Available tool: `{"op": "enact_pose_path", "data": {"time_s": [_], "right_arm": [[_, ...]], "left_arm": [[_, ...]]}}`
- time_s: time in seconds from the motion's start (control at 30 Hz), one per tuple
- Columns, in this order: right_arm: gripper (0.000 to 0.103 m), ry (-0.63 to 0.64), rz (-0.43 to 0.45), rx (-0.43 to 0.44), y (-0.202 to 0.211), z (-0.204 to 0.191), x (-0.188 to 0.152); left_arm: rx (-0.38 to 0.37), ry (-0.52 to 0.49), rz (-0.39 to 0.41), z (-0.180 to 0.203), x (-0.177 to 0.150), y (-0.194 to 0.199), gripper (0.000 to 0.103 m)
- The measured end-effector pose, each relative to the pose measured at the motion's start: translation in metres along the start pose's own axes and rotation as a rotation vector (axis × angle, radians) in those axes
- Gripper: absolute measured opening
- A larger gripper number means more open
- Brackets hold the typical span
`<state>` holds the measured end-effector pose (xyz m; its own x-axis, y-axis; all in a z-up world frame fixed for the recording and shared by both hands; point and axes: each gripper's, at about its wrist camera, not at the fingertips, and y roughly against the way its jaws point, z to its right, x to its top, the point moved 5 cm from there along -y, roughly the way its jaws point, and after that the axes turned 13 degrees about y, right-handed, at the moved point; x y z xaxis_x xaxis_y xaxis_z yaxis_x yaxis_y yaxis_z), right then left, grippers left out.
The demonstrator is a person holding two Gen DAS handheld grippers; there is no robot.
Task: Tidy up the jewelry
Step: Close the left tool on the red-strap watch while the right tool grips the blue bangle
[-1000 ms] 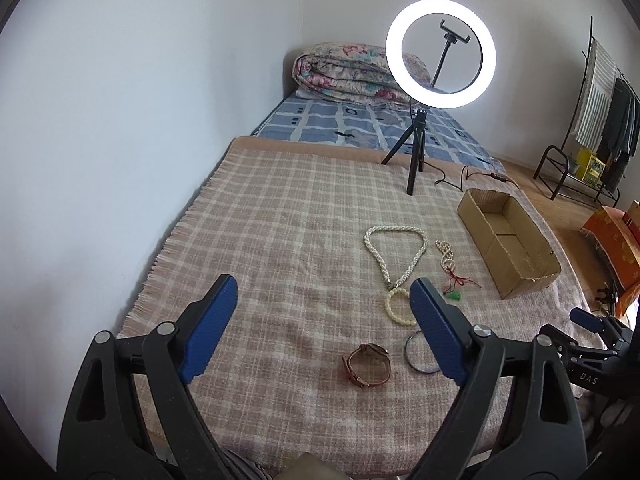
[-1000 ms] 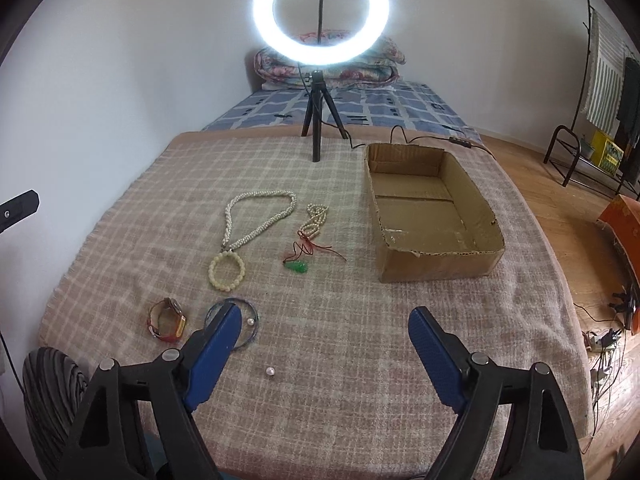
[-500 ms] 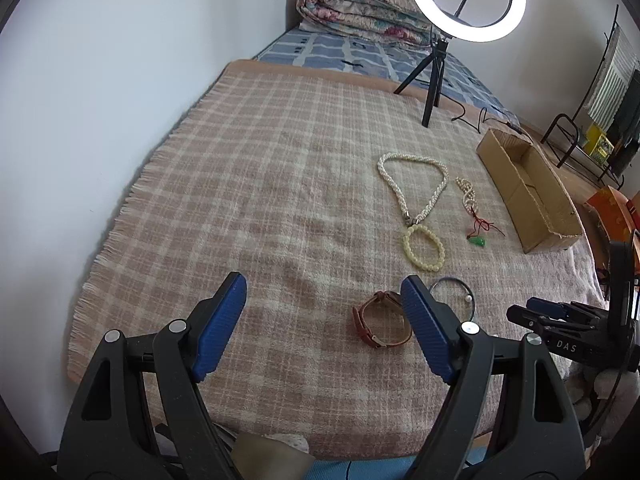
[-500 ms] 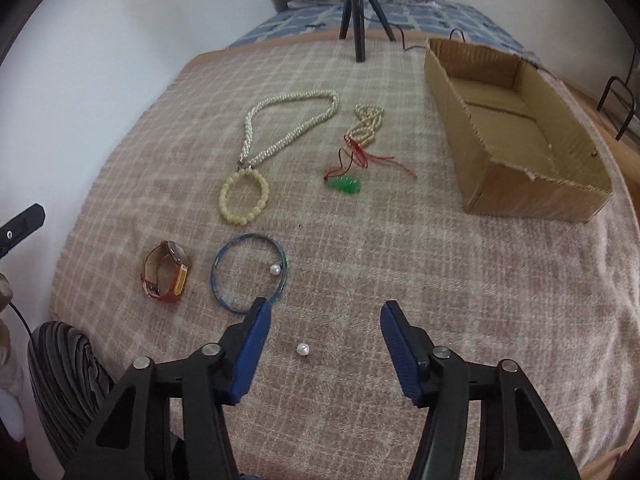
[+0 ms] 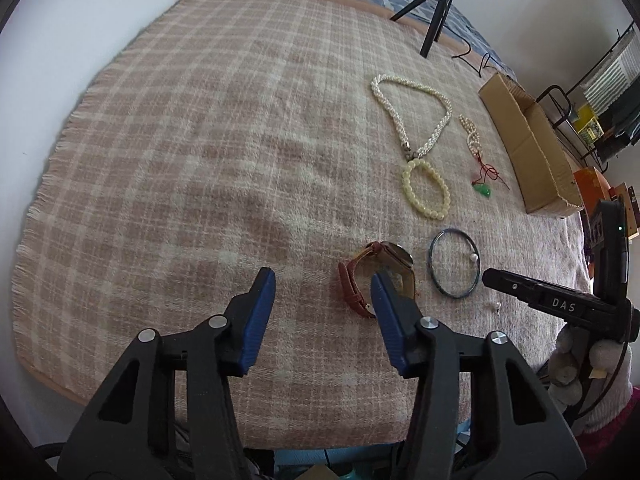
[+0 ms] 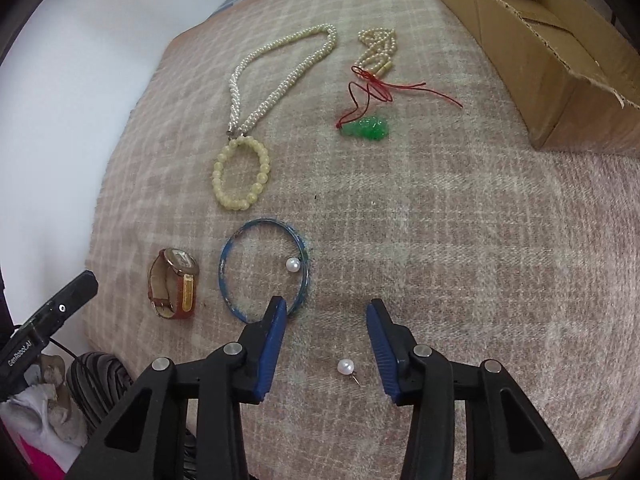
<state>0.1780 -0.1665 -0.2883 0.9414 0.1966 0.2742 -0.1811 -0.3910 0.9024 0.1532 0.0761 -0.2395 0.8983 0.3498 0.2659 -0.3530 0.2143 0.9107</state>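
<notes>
Left wrist view: the left tool [image 5: 322, 278] hangs low in the frame over the plaid blanket [image 5: 192, 152], its jaws half spread after closing in and pinching nothing. The watch [image 5: 370, 276] lies just right of centre, partly behind the right-hand pad rather than between the two. If the jaws went on closing here, they would likely catch the strap edge or blanket nap and flip the watch. The blue bangle [image 5: 454, 262] sits just beside it and could get knocked.

Right wrist view: the right tool [image 6: 326, 318] is likewise half spread, narrowed, empty. The pearl earring [image 6: 346, 368] lies low between the pads, near the lower centre. It is tiny and round; a slightly off pinch would probably roll it away. The cardboard box [image 6: 560, 60] waits at upper right, well apart.
</notes>
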Motion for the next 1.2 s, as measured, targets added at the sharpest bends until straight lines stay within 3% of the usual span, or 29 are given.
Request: {"op": "enact_pose_path", "data": {"time_s": [0.2,0.57,0.77,0.93,1.2], "right_arm": [[0.039,-0.033,-0.017,-0.002,-0.004,0.003,0.006],[0.034,-0.02,-0.05,-0.052,-0.011,-0.006,0.014],[0.03,0.043,-0.085,-0.168,-0.028,-0.026,0.025],[0.027,0.177,-0.094,-0.301,-0.04,-0.049,0.031],[0.006,0.255,-0.078,-0.298,-0.043,-0.058,0.035]], "left_arm": [[-0.005,0.031,-0.07,-0.005,-0.003,-0.023,0.048],[-0.012,0.031,-0.09,-0.007,-0.004,-0.036,0.048],[0.0,0.012,-0.091,-0.006,-0.004,-0.04,0.048],[0.022,-0.014,-0.09,0.001,-0.003,-0.049,0.048],[0.093,-0.107,-0.038,0.012,-0.006,-0.062,0.048]]}}
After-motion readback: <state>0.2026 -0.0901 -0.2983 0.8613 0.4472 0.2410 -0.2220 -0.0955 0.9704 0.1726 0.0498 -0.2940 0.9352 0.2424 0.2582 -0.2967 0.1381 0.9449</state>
